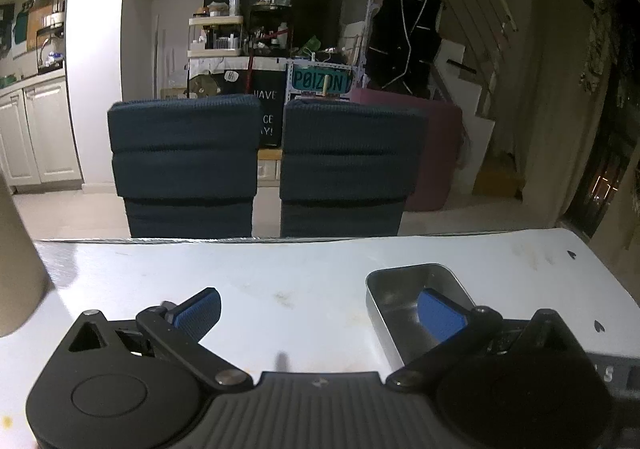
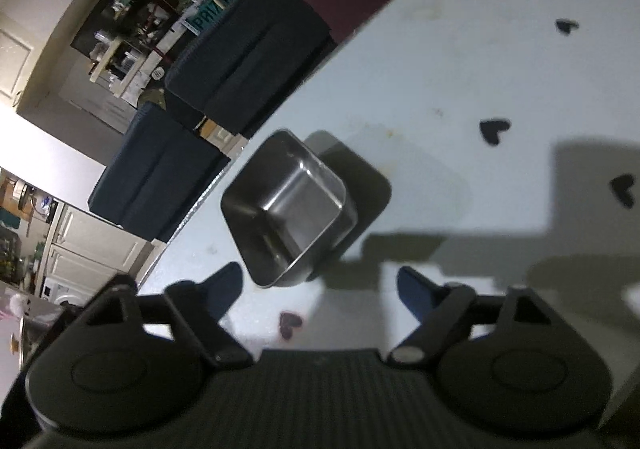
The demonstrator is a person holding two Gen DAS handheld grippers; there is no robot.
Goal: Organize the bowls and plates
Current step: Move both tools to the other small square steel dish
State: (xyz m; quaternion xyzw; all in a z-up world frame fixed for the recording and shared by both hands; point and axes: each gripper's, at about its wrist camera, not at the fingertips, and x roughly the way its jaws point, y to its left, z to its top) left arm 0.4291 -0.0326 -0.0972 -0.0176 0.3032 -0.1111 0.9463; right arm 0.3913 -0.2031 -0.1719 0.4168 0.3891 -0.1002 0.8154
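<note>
Steel tin [image 2: 286,209] perhaps unheld between spread right fingers [image 2: 230,289]; left fingers [image 1: 198,311] spread.

Item count: one steel tray [image 2: 286,205] on one table [image 2: 460,89]; two blue chairs [image 1: 184,153] at far edge; four heart stickers [image 2: 494,129].

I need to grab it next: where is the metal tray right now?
The metal tray sits on the white table near its far edge, by the blue chairs. In the right wrist view it lies just ahead of the open right gripper.
</note>
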